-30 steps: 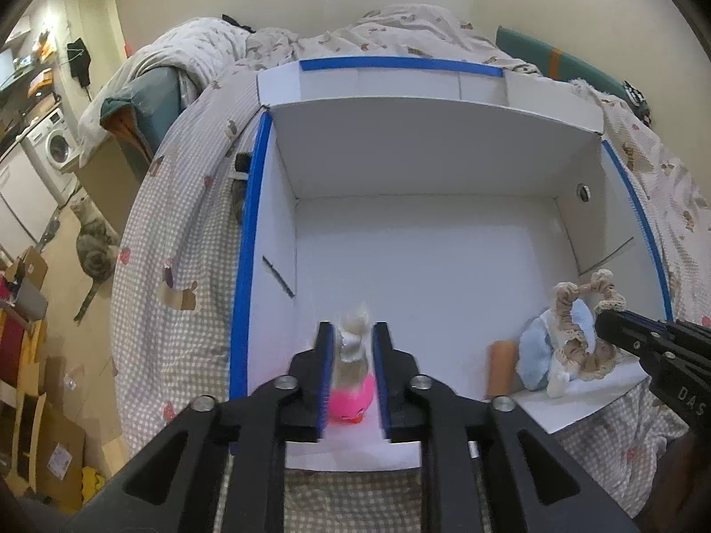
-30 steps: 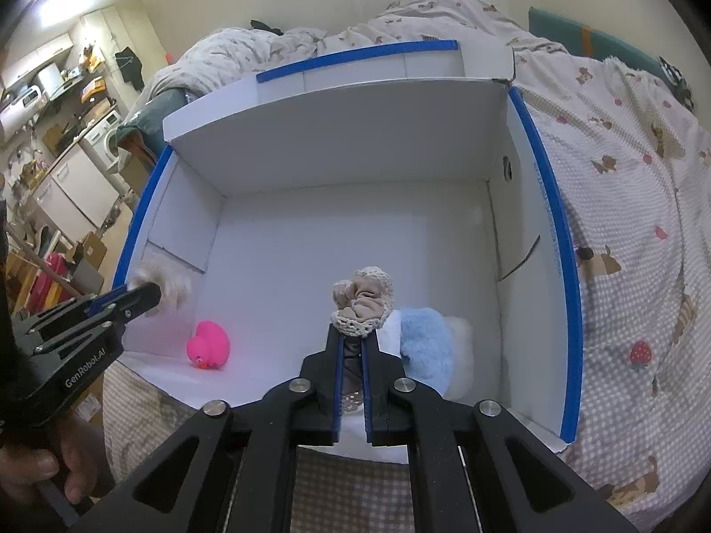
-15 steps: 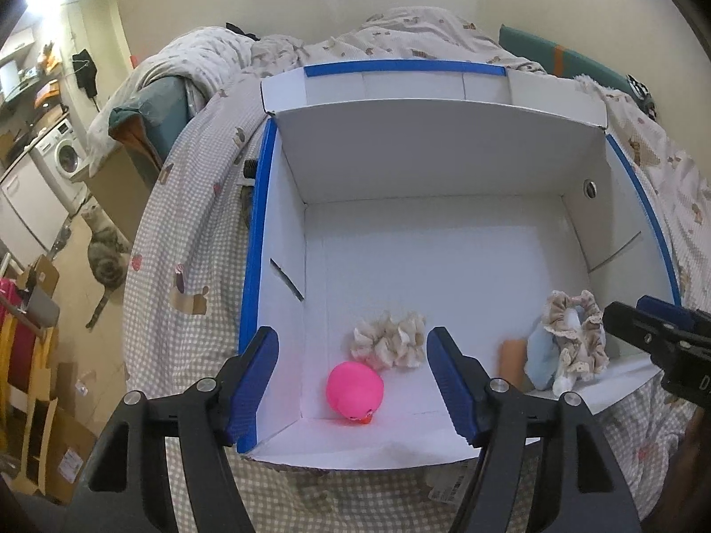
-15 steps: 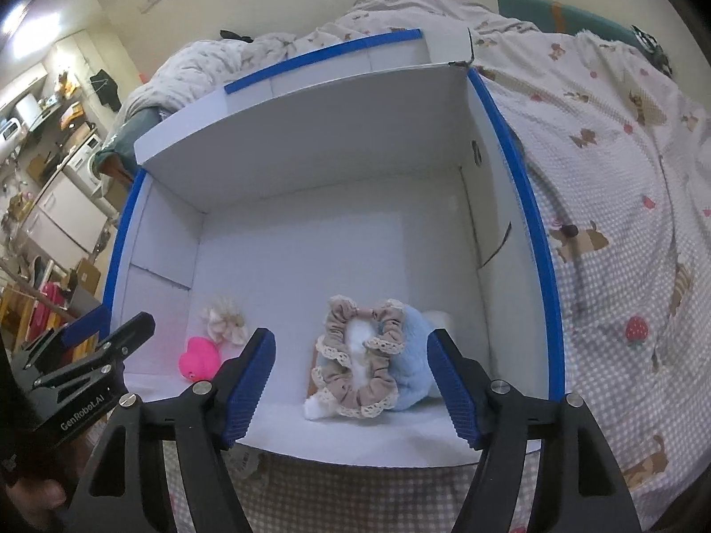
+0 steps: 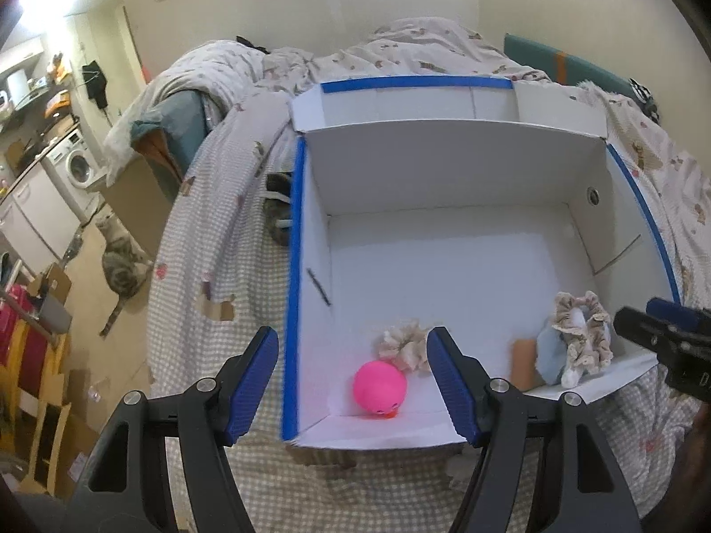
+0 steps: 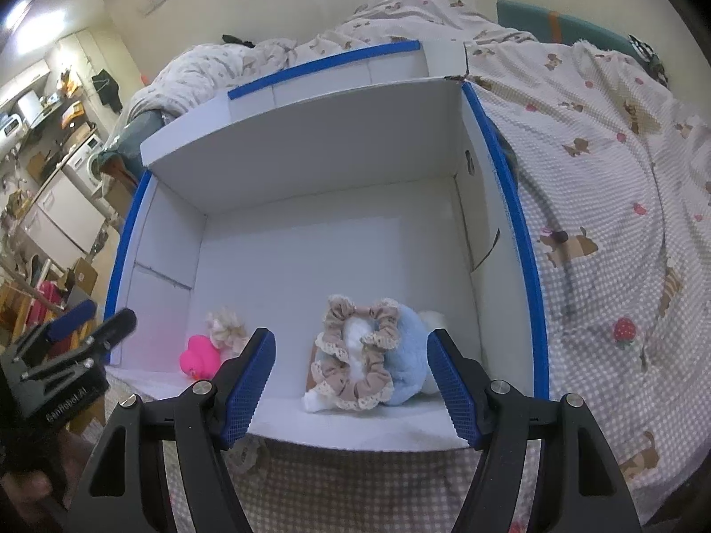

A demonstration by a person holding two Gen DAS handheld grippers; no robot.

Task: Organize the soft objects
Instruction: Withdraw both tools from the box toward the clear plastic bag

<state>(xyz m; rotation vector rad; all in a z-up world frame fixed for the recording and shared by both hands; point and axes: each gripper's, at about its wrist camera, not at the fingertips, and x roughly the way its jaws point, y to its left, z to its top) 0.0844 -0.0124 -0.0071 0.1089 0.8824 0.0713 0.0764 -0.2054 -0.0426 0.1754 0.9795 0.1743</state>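
A white box with blue-taped rims [image 5: 294,240] [image 6: 524,231] lies open on the bed. Inside near its front lie a pink duck toy [image 5: 380,388] [image 6: 200,355], a cream scrunchie [image 5: 402,344] [image 6: 224,326], a beige lace scrunchie [image 5: 577,333] [image 6: 355,355] and a blue plush [image 5: 549,355] [image 6: 409,355]. My left gripper [image 5: 353,384] is open and empty above the box's front left corner. My right gripper [image 6: 351,384] is open and empty, just in front of the beige scrunchie.
The box sits on a checked bedspread [image 6: 622,222] with a rumpled duvet [image 5: 400,53] behind. A cat [image 5: 120,266] sits on the floor at left, near cardboard boxes [image 5: 49,422] and a washing machine [image 5: 77,166].
Both grippers opened, letting go of the cream scrunchie and the beige scrunchie, which now lie in the box. Both grippers have drawn back and up from the box.
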